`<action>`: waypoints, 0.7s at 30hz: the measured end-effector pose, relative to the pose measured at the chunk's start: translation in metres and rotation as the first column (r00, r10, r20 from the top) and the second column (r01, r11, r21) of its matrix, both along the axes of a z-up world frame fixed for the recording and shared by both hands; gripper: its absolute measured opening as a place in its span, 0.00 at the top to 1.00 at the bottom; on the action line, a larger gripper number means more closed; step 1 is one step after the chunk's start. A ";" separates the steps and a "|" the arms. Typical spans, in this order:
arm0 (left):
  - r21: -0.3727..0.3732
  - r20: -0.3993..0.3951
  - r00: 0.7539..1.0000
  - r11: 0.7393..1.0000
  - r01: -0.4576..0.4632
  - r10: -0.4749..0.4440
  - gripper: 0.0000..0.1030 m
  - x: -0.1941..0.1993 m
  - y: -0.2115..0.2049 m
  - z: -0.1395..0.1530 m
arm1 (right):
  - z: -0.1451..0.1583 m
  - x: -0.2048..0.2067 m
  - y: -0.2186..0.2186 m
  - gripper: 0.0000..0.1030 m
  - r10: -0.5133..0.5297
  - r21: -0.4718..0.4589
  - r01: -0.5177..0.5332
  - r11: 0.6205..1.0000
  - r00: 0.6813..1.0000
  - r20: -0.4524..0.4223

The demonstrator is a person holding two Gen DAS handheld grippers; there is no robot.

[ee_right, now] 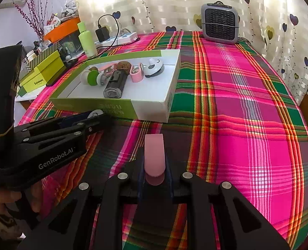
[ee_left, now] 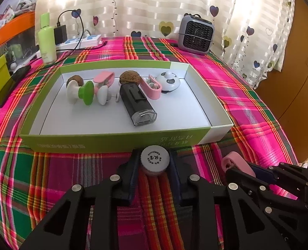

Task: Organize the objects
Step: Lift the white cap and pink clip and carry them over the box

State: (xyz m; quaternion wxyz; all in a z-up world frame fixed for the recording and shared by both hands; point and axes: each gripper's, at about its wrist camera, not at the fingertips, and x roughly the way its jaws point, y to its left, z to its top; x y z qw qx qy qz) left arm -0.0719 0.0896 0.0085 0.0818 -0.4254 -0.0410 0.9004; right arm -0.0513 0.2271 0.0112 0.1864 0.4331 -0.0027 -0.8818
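A shallow green and white box (ee_left: 116, 139) lies on the plaid cloth, also in the right wrist view (ee_right: 149, 108). Inside lie a black flashlight (ee_left: 136, 102), two pink clips (ee_left: 152, 86), a green and white toy (ee_left: 85, 92), two walnuts (ee_left: 130, 77) and a white panda gadget (ee_left: 168, 81). My left gripper (ee_left: 155, 162) is shut on a small white-capped bottle (ee_left: 155, 158) just in front of the box's near wall. My right gripper (ee_right: 154, 162) is shut on a pink clip (ee_right: 154, 156), to the right of the left gripper; it also shows in the left wrist view (ee_left: 235, 162).
A grey mini heater (ee_left: 196, 34) stands at the back right. A green bottle (ee_left: 46, 39), a power strip with charger (ee_left: 79, 39), a dark phone (ee_left: 12, 85) and yellow-green boxes (ee_right: 43, 70) crowd the back left. Curtain behind, table edge right.
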 end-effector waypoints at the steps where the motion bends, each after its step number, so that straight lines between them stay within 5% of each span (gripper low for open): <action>1: 0.000 0.000 1.000 1.000 -0.001 0.001 0.74 0.001 -0.001 0.000 | 0.001 0.000 0.000 0.82 0.001 -0.001 -0.001 1.000 1.000 -0.003; 21: -0.028 -0.003 1.000 0.999 0.021 -0.021 0.75 0.014 -0.007 0.001 | 0.006 0.006 -0.010 0.82 0.000 -0.021 -0.001 1.000 1.000 -0.025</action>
